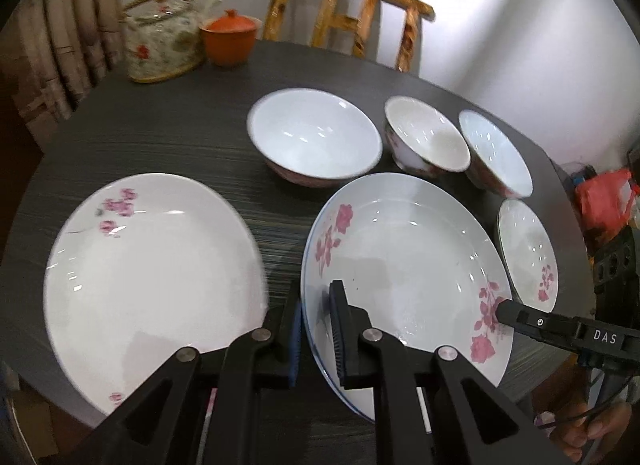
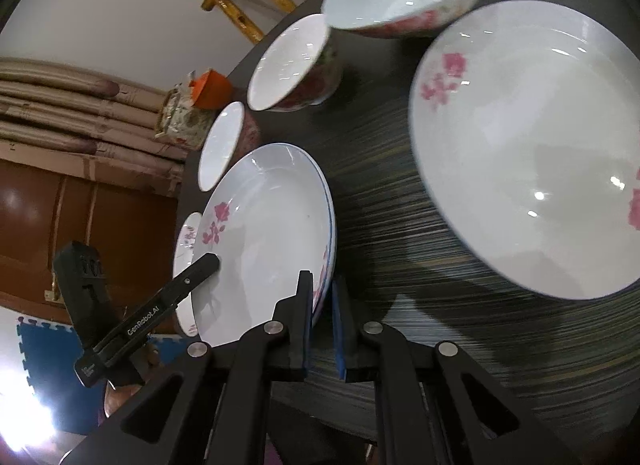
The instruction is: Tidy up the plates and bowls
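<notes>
A white plate with pink roses (image 1: 404, 265) is held between both grippers, tilted over the dark table (image 1: 160, 133). My left gripper (image 1: 316, 301) is shut on its left rim, and my right gripper (image 2: 320, 285) is shut on the opposite rim of the same plate (image 2: 264, 241). Each gripper shows in the other's view: the right gripper (image 1: 506, 311), the left gripper (image 2: 210, 263). A second rose plate (image 1: 152, 285) lies flat to the left. Behind are a large bowl (image 1: 314, 137), two small bowls (image 1: 426, 137) (image 1: 496, 153) and a small dish (image 1: 528, 249).
A floral teapot (image 1: 160, 45) and an orange lidded cup (image 1: 229, 39) stand at the table's far left. A wooden chair (image 1: 348, 13) is behind the table. A red bag (image 1: 604, 201) lies off the right edge. A hand (image 1: 580, 433) holds the right gripper.
</notes>
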A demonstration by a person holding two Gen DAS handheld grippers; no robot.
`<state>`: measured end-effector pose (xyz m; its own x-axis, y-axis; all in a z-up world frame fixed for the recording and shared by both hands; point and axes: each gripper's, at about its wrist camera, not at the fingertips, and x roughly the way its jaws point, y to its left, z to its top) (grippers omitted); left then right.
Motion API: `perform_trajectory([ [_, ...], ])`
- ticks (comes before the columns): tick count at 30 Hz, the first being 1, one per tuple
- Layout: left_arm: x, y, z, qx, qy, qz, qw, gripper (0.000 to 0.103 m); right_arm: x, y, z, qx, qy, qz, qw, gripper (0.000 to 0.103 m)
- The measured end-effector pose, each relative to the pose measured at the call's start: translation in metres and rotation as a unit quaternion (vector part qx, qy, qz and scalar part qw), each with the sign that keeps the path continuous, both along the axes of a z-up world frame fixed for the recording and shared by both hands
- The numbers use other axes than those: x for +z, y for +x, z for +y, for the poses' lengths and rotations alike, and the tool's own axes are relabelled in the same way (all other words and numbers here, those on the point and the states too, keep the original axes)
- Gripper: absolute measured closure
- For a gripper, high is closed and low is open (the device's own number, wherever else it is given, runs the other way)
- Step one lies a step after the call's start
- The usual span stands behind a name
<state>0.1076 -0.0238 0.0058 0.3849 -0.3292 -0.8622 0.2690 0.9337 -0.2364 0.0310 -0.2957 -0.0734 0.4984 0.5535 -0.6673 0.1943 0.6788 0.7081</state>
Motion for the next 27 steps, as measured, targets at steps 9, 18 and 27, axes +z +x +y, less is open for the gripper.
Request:
perform_trajectory([
  [9, 0.012, -0.003, 0.081, 0.068, 0.001, -0.006, 0.9976, 0.09, 0.023, 0.034, 0.063, 0.057, 0.001, -0.02, 0.998, 0.093],
  [18, -0.003, -0.001, 0.161, 0.139, 0.004, 0.005, 0.9903, 0.09, 0.022, 0.078, 0.145, 0.124, -0.023, -0.013, 0.992, 0.093],
  [27, -0.017, 0.002, 0.18, 0.149, 0.029, 0.001, 0.9885, 0.089, 0.011, 0.1, 0.181, 0.153, -0.057, 0.003, 0.987, 0.093],
])
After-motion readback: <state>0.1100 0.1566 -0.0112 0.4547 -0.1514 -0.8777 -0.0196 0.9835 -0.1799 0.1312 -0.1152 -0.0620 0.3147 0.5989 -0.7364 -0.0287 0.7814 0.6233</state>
